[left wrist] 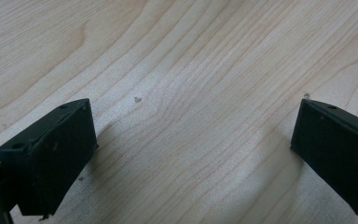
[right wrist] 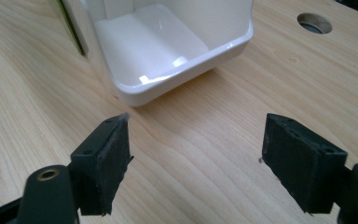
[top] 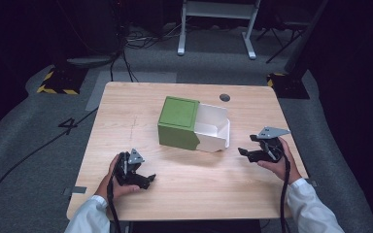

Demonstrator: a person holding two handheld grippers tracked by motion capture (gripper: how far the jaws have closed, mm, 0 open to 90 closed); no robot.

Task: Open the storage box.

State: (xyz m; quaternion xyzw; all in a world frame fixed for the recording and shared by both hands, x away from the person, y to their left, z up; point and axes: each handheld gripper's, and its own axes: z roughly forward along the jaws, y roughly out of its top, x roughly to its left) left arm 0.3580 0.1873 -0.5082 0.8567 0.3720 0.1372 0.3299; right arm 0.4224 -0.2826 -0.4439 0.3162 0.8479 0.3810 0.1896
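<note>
Flanking the box (top: 194, 124), bare table (top: 126, 107) reaches every edge.

The one readable mark is a large black numeral "4" (top: 69, 124) on the grey carpeted floor (top: 39, 145), to the left of the light wooden desk (top: 126, 111) in the high view. Near it on the floor sits a dark block edged with yellow-and-black hazard stripes (top: 58, 90), a warning pattern without letters; a like one lies at the far right. The green-and-white box (top: 177, 121) on the desk shows no label or brand.
</note>
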